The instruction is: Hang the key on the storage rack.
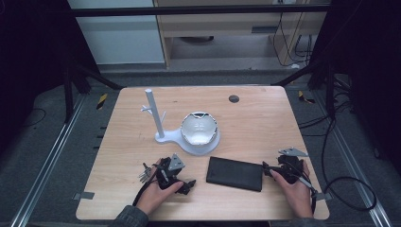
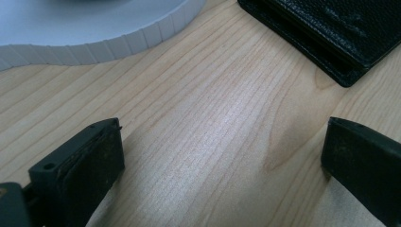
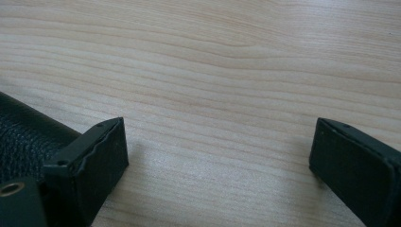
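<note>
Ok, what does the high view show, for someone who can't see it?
Two hands rest open tongs, left and right, on a wooden table beside a black wallet. Behind stand a white stand holding a bowl, and keys.

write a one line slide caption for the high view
Two open hand-held grippers, left and right, flank a flat black leather wallet on a light wooden table near a white key stand.
</note>
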The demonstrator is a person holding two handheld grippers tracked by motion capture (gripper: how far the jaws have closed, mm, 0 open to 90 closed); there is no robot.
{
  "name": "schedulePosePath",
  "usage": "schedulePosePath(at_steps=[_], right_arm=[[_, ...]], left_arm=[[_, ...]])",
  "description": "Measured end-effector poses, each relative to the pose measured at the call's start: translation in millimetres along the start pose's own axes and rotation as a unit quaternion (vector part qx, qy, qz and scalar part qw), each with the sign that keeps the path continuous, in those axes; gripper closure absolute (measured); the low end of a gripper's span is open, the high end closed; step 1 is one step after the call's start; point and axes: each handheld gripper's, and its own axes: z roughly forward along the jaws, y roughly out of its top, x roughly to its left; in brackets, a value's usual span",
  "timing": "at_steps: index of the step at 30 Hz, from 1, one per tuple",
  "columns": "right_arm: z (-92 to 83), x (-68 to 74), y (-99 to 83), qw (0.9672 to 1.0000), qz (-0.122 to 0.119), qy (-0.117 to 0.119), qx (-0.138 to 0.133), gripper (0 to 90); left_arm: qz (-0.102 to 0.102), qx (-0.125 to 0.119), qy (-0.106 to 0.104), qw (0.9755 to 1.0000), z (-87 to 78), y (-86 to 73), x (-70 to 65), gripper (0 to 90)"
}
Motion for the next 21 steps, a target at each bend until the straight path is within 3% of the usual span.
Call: schedulePosePath(at_steps=[12, 15, 18, 21], right_arm=[[-1.9, 0.7, -1.8, 1.0, -0.002, 0.001, 0.001, 5.3], [-1.9, 0.7, -1.8, 1.0, -0.002, 0.002, 0.001, 5.2], [-1.8, 0.6, -1.7, 1.0, -0.002, 0.002, 0.001, 5.1], [-1.9, 0.0, -1.9, 1.0, -0.005, 0.005, 0.001, 4.8]], left_arm=[[0.006, 0.003, -0.004, 1.0, -1.9, -1.0, 0.1, 0.0], [0.015, 0.001, -0.006, 0.9999, -8.2, 4.9, 0.9, 5.7], [0.018, 0.0, 0.003, 0.9998, -16.6, 10.9, 2.7, 4.6], [0.032, 0.034, 0.026, 0.9986, -34.3, 22.9, 13.2, 5.9]])
